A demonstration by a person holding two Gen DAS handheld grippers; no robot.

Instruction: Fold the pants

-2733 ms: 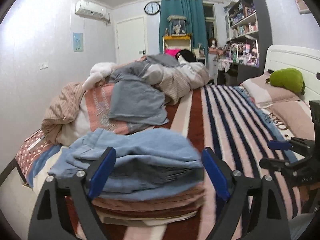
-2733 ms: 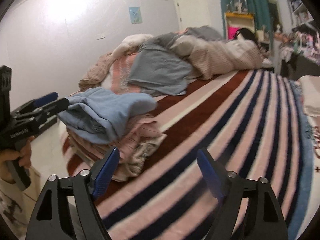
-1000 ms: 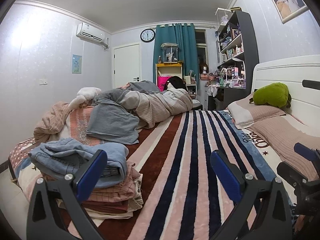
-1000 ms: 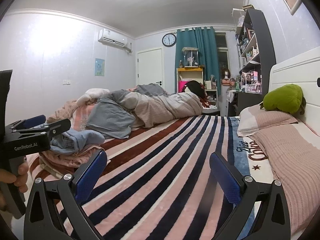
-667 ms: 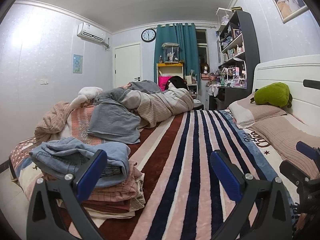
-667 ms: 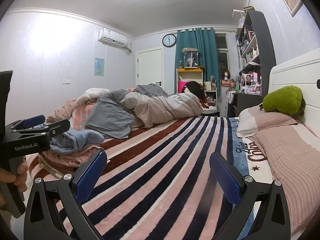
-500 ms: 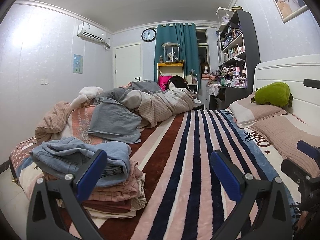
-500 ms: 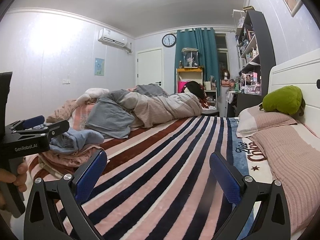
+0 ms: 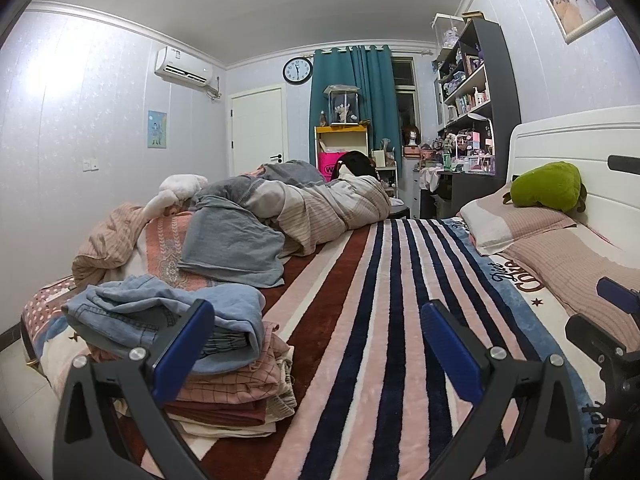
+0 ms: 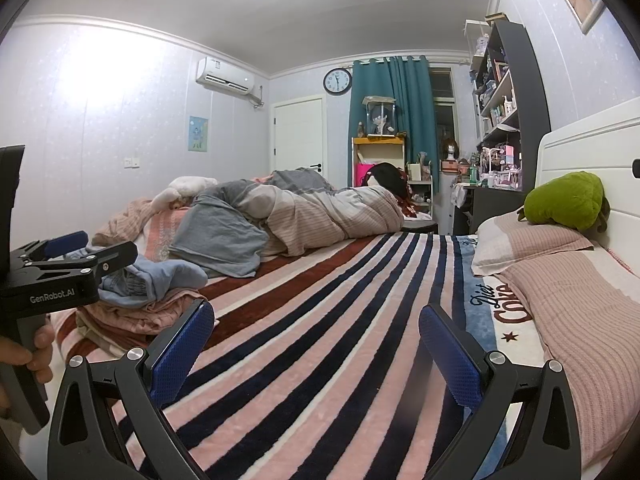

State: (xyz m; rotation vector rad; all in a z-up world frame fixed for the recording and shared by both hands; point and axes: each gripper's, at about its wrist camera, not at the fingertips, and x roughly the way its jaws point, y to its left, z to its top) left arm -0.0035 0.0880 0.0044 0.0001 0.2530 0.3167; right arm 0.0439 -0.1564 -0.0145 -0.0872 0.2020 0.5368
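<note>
Folded light-blue denim pants (image 9: pixel 160 316) lie on top of a stack of folded clothes (image 9: pixel 232 392) at the left edge of the striped bed; they also show in the right wrist view (image 10: pixel 152 276). My left gripper (image 9: pixel 316 348) is open and empty, held back from the stack, which sits by its left finger. My right gripper (image 10: pixel 316 348) is open and empty above the striped blanket (image 10: pixel 320 320). The left gripper's body shows at the left of the right wrist view (image 10: pixel 60 280). The right gripper's body shows at the right edge of the left wrist view (image 9: pixel 608 336).
A heap of grey and beige bedding (image 9: pixel 272 216) lies across the far part of the bed. Pillows (image 9: pixel 520 228) and a green plush toy (image 9: pixel 548 186) lie by the white headboard on the right. Shelves and a desk (image 9: pixel 472 140) stand behind.
Both grippers have pulled back and up from the stack since 2.7 s ago, with the pants left on top. Over the last second almost nothing has moved.
</note>
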